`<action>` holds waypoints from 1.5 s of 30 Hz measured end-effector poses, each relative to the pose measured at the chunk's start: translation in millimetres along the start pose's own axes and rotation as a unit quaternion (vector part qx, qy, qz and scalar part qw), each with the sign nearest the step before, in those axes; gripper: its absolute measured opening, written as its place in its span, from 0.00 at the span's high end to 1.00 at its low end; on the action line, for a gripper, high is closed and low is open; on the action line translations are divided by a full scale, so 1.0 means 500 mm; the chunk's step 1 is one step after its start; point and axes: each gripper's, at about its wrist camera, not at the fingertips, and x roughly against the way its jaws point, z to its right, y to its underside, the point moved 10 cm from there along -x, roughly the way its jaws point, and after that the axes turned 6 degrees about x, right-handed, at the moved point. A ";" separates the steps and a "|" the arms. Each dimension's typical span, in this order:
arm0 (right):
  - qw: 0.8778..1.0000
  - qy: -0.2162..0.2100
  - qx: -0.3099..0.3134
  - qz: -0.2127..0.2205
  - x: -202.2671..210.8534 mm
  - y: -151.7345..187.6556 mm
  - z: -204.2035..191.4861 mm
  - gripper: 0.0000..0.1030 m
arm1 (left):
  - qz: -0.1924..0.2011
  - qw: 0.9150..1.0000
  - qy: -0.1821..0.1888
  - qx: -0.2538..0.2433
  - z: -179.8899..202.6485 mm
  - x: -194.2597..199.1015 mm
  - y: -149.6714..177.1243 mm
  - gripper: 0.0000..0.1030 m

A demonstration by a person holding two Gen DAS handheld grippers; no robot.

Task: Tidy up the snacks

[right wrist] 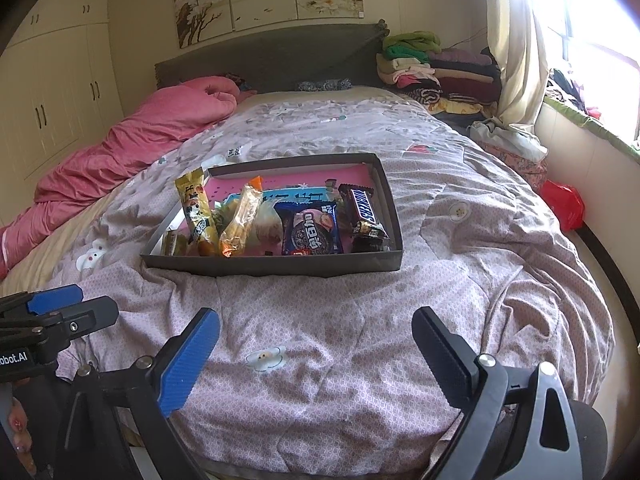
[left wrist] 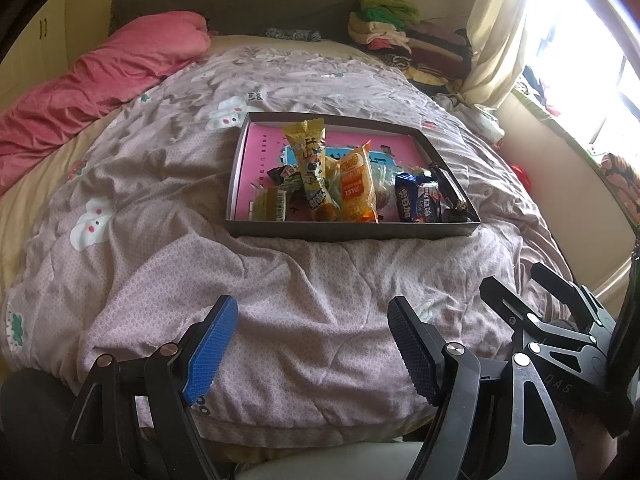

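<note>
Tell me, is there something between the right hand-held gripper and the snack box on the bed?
Nothing visible. The right hand-held gripper is open and holds nothing, and only bare quilt lies between it and the near wall of the snack box. The left hand-held gripper is off to the side.

In the tray [right wrist: 394, 240], the small dark wrappers [right wrist: 370, 240] beneath the Snickers bar [right wrist: 362, 208] are unreadable, a clear-wrapped snack [left wrist: 386, 192] lies half buried (contents unclear), and glare whites out the window [left wrist: 592, 36]
</note>
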 end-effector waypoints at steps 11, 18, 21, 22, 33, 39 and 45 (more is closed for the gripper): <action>1.000 0.000 0.000 0.000 -0.001 0.001 0.001 0.05 | 0.001 1.000 -0.005 -0.004 -0.007 0.003 -0.004 0.24; 1.000 0.000 0.000 0.000 0.000 0.001 0.001 0.05 | 0.001 1.000 -0.006 -0.013 -0.004 0.005 -0.005 0.24; 1.000 -0.001 -0.001 0.000 -0.001 0.001 0.002 0.05 | 0.000 1.000 -0.007 -0.012 -0.003 0.004 -0.005 0.24; 1.000 0.000 -0.001 -0.001 -0.001 0.001 0.002 0.05 | 0.001 1.000 -0.008 -0.011 -0.004 0.004 -0.005 0.24; 1.000 0.000 -0.002 -0.001 -0.001 0.001 0.004 0.05 | 0.002 1.000 -0.016 -0.007 -0.009 0.001 -0.006 0.24; 1.000 0.001 -0.003 -0.002 -0.001 0.003 0.006 0.05 | 0.000 1.000 -0.022 -0.006 -0.014 -0.003 -0.006 0.24; 1.000 0.001 -0.004 -0.002 -0.002 0.003 0.008 0.05 | 0.002 0.999 -0.035 0.001 -0.024 -0.007 -0.009 0.24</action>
